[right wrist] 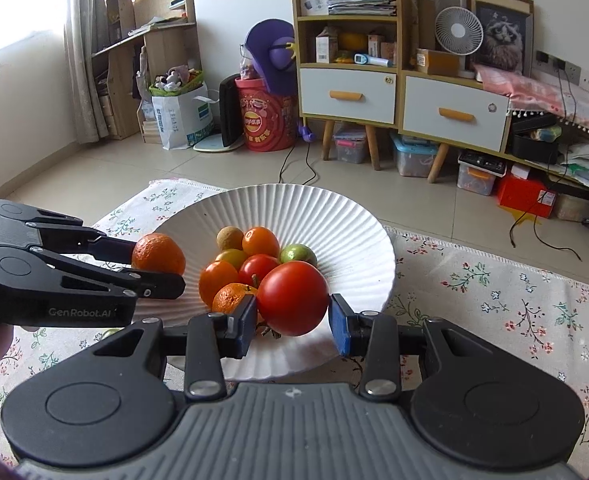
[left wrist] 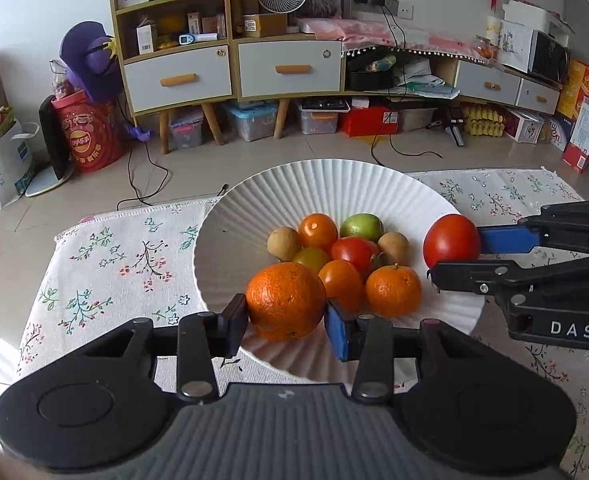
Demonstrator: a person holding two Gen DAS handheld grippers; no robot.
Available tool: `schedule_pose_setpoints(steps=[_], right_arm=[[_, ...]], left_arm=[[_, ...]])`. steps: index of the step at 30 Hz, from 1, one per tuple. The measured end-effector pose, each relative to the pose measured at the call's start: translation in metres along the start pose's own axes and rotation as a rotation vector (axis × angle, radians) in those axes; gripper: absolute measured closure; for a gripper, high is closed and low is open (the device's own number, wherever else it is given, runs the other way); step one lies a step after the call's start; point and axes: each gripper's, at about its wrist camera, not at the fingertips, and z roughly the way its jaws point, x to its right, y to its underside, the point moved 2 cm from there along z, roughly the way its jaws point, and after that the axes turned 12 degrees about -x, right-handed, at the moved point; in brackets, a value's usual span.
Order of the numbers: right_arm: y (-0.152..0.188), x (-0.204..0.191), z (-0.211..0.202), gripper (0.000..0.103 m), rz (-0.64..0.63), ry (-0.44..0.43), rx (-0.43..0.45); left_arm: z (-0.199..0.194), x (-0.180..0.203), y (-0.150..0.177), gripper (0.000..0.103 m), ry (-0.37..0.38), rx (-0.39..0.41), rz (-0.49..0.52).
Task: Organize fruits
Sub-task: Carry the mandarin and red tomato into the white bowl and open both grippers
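A white ribbed bowl (left wrist: 334, 184) stands on a floral tablecloth and holds several fruits: tomatoes, small oranges, a green fruit (left wrist: 361, 225) and brown longans. My left gripper (left wrist: 286, 320) is shut on a large orange (left wrist: 284, 299) above the bowl's near rim. My right gripper (right wrist: 292, 320) is shut on a red tomato (right wrist: 292, 298) over the bowl's near side. The right gripper with the tomato (left wrist: 450, 241) shows at the bowl's right rim in the left wrist view. The left gripper with the orange (right wrist: 158, 254) shows at the bowl's left rim (right wrist: 294, 200) in the right wrist view.
The floral tablecloth (left wrist: 114, 264) covers the low table around the bowl. Beyond it lie tiled floor, cables, a red bucket (left wrist: 90, 136), storage boxes and wooden cabinets with drawers (left wrist: 290, 68).
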Motion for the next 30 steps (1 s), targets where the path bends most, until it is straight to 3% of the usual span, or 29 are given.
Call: schedule_pose_setpoints(steps=[10, 30], right_arm=[[0.001, 0.002, 0.003, 0.067, -0.001, -0.001, -0.01], [-0.004, -0.003, -0.022, 0.052, 0.025, 0.049, -0.004]], left_arm=[[0.002, 0.0, -0.003, 0.065, -0.007, 0.011, 0.01], [-0.029, 0.008, 0.006, 0.049, -0.036, 0.02, -0.004]])
